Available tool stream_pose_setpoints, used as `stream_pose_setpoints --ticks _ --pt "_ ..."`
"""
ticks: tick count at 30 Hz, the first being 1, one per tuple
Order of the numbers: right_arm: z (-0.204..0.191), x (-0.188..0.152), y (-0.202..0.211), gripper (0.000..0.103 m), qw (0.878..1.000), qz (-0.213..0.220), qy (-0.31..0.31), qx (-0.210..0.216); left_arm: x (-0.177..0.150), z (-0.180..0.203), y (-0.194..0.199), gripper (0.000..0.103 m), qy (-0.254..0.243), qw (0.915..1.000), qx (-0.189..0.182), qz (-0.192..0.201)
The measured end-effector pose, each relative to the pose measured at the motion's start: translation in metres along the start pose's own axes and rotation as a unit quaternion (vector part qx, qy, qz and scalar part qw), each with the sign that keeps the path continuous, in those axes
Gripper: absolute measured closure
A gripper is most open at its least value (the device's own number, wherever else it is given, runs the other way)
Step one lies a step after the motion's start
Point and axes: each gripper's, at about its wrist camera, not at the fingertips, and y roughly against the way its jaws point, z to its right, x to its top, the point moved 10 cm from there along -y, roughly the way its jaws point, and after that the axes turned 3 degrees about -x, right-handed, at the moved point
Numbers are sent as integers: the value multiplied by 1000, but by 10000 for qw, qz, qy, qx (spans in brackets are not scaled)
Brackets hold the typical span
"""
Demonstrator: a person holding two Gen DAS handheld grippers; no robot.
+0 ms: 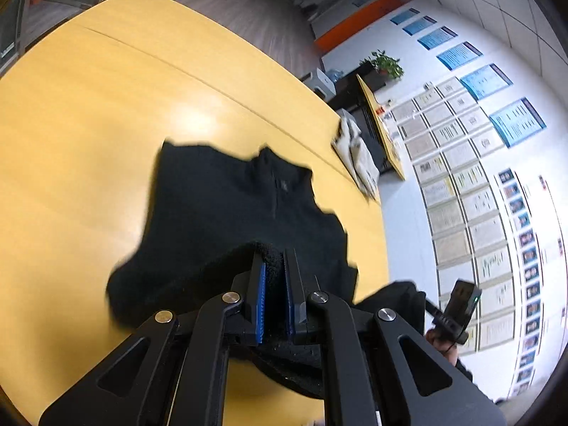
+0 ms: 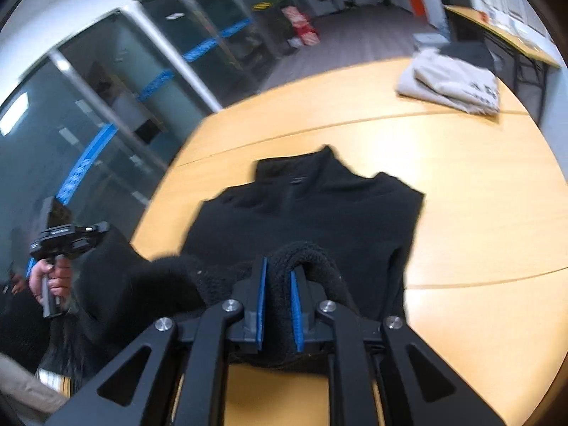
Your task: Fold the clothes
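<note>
A black fleece garment (image 1: 230,206) with a stand-up collar lies on the yellow table (image 1: 88,106), collar end far from me. My left gripper (image 1: 273,266) is shut on its near hem, which is lifted off the table. In the right wrist view the same garment (image 2: 312,209) lies with its collar pointing away. My right gripper (image 2: 278,273) is shut on a thick fold of the fleece hem, also raised. The left hand-held gripper body (image 2: 67,236) shows at the left of the right wrist view, and the right one (image 1: 458,305) shows at the right of the left wrist view.
A folded light grey garment (image 2: 454,83) lies at the table's far corner; it also shows in the left wrist view (image 1: 358,152). A seam (image 2: 355,122) runs across the tabletop. Another desk (image 2: 504,32), glass walls and a poster wall stand beyond the table.
</note>
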Motion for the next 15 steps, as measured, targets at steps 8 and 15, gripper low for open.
stream_pose_setpoints --ticks 8,15 --pt "109 -29 -120 90 9901 -576 -1130 -607 57 -90 -134 95 547 9970 506 -224" --pt "103 -30 -124 68 9940 -465 -900 -406 53 -117 -148 84 619 9954 670 -295"
